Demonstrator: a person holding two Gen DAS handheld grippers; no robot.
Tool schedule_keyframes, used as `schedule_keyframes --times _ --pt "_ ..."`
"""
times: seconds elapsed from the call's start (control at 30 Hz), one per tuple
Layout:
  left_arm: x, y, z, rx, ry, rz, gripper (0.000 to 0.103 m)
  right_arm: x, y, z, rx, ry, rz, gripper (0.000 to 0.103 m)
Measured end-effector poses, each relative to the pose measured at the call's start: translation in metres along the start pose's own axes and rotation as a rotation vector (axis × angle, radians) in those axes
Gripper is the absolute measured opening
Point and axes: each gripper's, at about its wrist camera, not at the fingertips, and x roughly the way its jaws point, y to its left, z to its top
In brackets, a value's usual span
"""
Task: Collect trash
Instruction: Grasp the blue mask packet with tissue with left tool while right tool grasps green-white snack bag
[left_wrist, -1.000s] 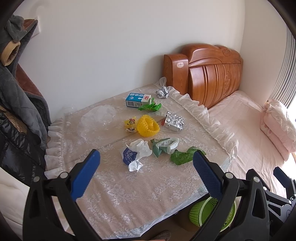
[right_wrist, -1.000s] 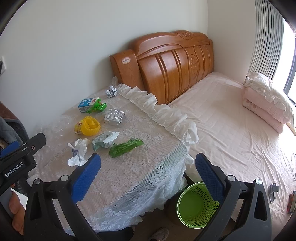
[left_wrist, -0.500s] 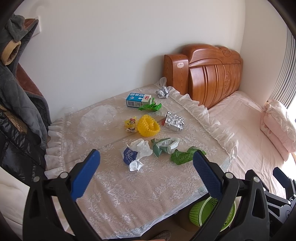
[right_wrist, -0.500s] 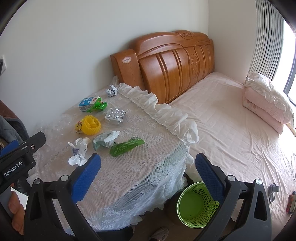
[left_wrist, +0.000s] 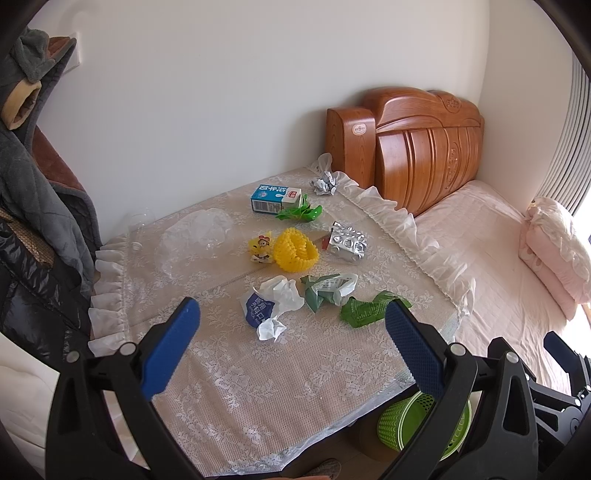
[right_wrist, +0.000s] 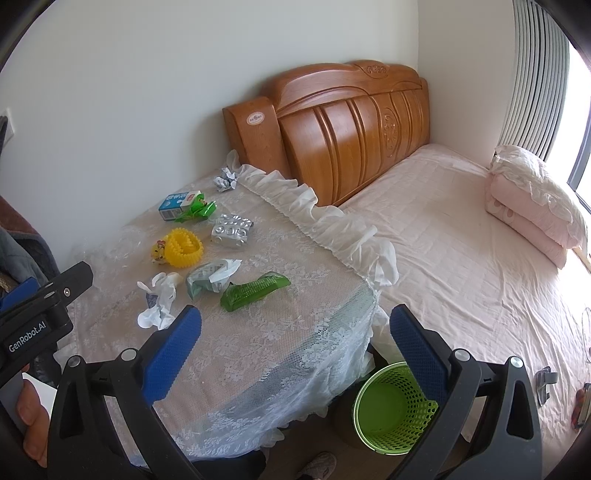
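**A:** Where's the trash sitting?

**B:** All on the lace-covered table (left_wrist: 258, 373). In the left wrist view, mid-frame: a crumpled white wrapper (left_wrist: 271, 306), a pale green packet (left_wrist: 325, 291) and a bright green wrapper (left_wrist: 369, 312) nearest the claws. Above them, a yellow ring (left_wrist: 295, 249) with a small yellow toy (left_wrist: 260, 247) touching its left side, and a foil pill sheet (left_wrist: 347, 245) to the right. Higher still, a blue milk carton (left_wrist: 275, 198) beside another green wrapper (left_wrist: 299, 213), and a foil ball (left_wrist: 325, 183) by the ruffled edge.

**A:** And the bin?

**B:** The green basket (right_wrist: 395, 408) stands on the floor, lower centre-right of the right wrist view, just beside the table's corner. What shows of its inside looks bare.

**A:** So nothing's collected?

**B:** I'd judge the job hasn't started; every piece is left to go.

**A:** The claws?

**B:** The left claw (left_wrist: 291, 347) is spread wide and holds nothing, hanging above the near table edge. The right claw (right_wrist: 295, 347) is likewise spread and bare, over the table's corner.

**A:** Anything else?

**B:** A clear plastic sheet (left_wrist: 195, 236) lies at the table's left. A wooden headboard (right_wrist: 351, 122) and pink bed (right_wrist: 461, 240) fill the right.
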Motion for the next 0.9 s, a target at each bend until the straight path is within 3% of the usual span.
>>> schedule_keyframes --times 0.27,0.53,0.63,0.9 --pt "0.015 0.018 -0.009 -0.004 0.035 -0.004 0.097 0.017 -0.002 -0.004 0.003 0.038 0.010 0.101" --pt "0.061 0.059 -0.045 -0.013 0.135 0.018 0.097 0.074 0.008 -0.034 -0.011 0.176 0.095 0.101" --pt "0.075 0.072 -0.057 -0.013 0.159 0.007 0.097 0.095 0.014 -0.043 -0.017 0.226 0.126 0.101" --pt "0.113 0.079 -0.061 0.022 0.162 -0.055 0.096 0.123 0.035 -0.041 -0.054 0.244 0.112 0.101"
